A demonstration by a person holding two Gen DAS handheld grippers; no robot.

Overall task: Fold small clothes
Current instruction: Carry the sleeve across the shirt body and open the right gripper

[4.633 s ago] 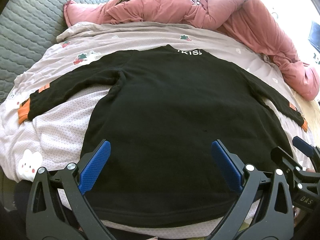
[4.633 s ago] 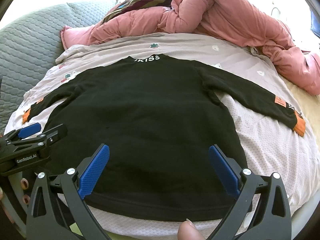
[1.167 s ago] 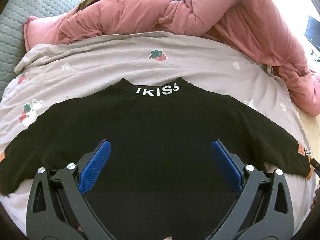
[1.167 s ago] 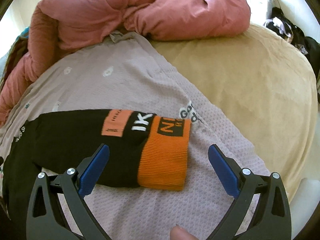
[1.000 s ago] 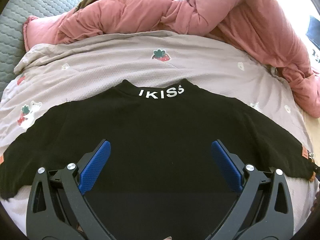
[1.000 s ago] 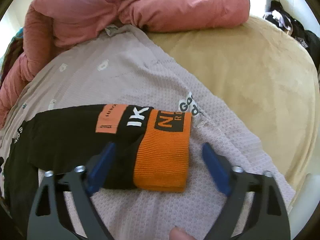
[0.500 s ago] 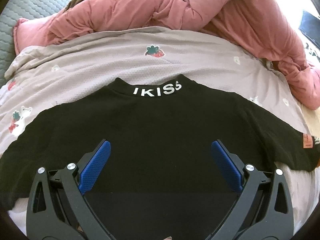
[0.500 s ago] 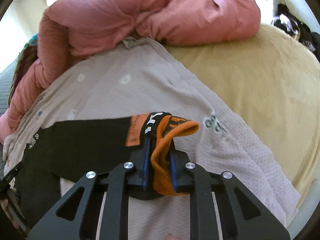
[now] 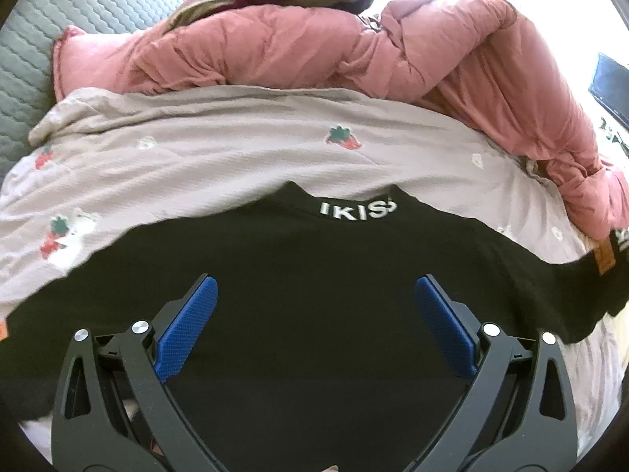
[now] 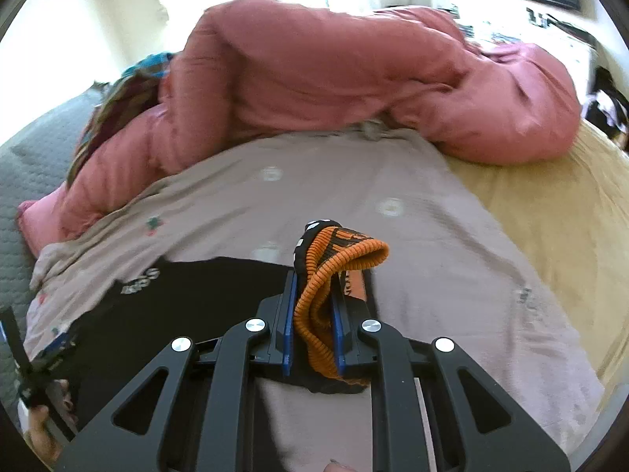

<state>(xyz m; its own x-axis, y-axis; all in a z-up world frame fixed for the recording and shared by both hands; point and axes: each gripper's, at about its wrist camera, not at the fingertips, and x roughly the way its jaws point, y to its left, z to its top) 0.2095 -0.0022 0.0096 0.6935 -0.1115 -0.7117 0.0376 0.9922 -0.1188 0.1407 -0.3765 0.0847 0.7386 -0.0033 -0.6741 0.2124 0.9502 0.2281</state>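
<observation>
The small black long-sleeved sweatshirt [image 9: 314, 295] with white lettering at the collar lies spread flat, front down it seems, on the pale mauve strawberry-print blanket [image 9: 220, 149] covering the bed. A second ago its ribbed orange cuff [image 10: 334, 271] lay flat on the blanket between spread fingers; now the right gripper [image 10: 313, 326] has closed on that cuff and lifted it, so the sleeve rises off the bed. That likely begins the first fold, carrying the sleeve inward across the body. The left gripper [image 9: 314, 318] still hovers over the middle of the garment, its blue-padded fingers [image 9: 184, 326] spread wide and holding nothing. There is open blanket around the collar and beside the raised sleeve, but the rumpled pink quilted duvet [image 9: 354, 51] crowds the far edge, and the tan bedsheet [image 10: 550, 228] falls away at the bed's right edge.
</observation>
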